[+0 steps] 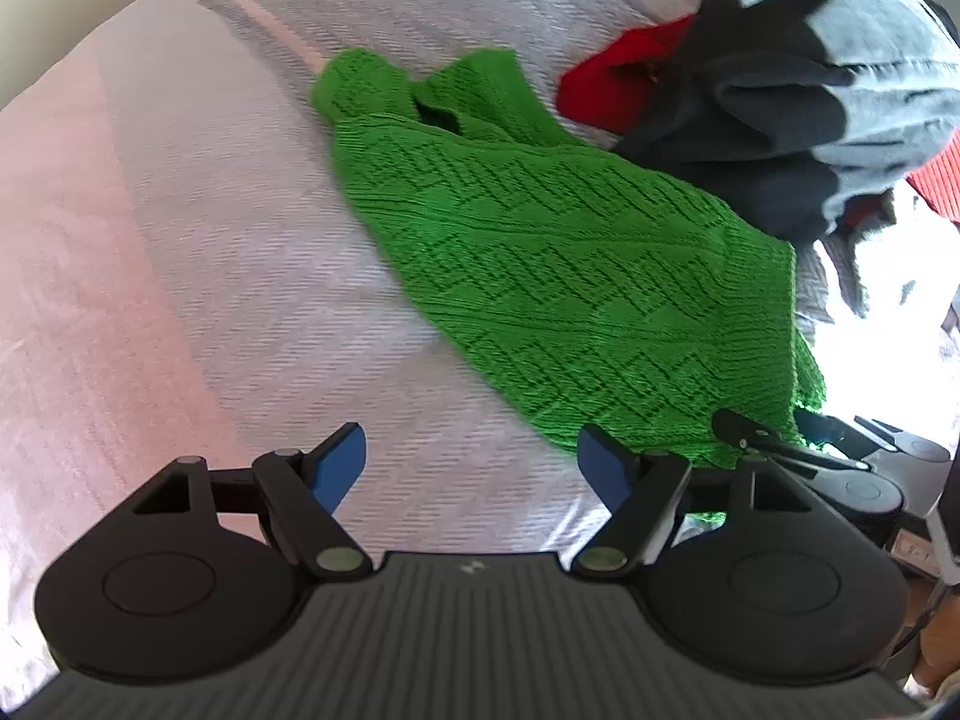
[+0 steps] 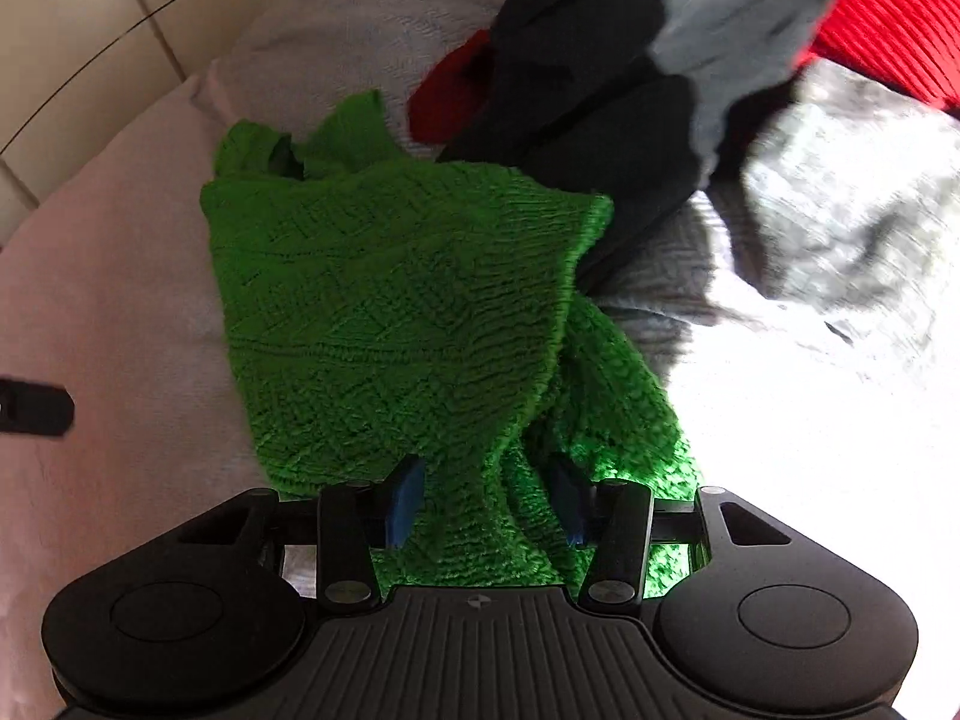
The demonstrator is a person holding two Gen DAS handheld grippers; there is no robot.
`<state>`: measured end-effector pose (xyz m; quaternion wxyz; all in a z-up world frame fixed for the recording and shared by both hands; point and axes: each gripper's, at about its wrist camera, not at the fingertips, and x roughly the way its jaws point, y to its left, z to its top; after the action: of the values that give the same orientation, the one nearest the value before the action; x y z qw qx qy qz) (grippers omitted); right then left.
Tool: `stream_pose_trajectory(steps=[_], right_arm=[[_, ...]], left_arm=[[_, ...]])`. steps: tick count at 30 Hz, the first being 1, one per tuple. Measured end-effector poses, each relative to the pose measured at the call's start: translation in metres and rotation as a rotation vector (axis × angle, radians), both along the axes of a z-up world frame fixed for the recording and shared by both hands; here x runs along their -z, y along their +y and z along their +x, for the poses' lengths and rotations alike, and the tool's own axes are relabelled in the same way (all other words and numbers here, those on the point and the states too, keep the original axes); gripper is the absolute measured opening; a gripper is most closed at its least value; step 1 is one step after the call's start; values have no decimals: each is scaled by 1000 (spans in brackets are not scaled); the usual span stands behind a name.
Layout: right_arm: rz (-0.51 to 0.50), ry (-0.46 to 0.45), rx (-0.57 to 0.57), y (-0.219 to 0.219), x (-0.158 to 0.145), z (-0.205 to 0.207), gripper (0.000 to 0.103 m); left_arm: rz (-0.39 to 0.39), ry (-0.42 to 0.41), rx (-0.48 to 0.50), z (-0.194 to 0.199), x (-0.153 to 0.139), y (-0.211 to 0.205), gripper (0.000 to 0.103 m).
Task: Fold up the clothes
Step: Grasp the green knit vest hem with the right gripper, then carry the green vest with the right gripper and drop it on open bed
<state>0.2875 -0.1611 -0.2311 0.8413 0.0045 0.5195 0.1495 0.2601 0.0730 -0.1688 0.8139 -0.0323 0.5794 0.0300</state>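
A bright green knit garment lies spread on a pale woven bedspread, its neck end far from me. My left gripper hovers open just above the bedspread. Nothing is between its blue pads, and the garment's near edge lies beside its right finger. In the right wrist view my right gripper is shut on a bunched fold of the green garment at its near edge. From the left wrist view, the right gripper shows at the garment's lower right corner.
A dark and grey garment is heaped at the far right, overlapping red knitwear; another red knit lies behind. Pale tiles border the bedspread at the far left. A black finger of the left gripper shows at the left edge.
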Motion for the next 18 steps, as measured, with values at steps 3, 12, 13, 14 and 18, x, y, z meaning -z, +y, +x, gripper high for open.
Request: stream_pose_trajectory(steps=[3, 12, 13, 14, 18], right_arm=[[86, -10, -11, -4, -16, -4, 9], [282, -173, -186, 43, -114, -33, 7], [294, -194, -212, 52, -125, -38, 7], [309, -215, -232, 60, -135, -42, 6], [416, -341, -346, 112, -196, -72, 6]], left_arm=[[4, -10, -31, -7, -7, 12, 75], [20, -87, -204, -70, -50, 69, 75], [25, -99, -230, -82, -57, 77, 75], [30, -112, -256, -94, -63, 85, 75], [57, -162, -366, -151, -88, 116, 75]])
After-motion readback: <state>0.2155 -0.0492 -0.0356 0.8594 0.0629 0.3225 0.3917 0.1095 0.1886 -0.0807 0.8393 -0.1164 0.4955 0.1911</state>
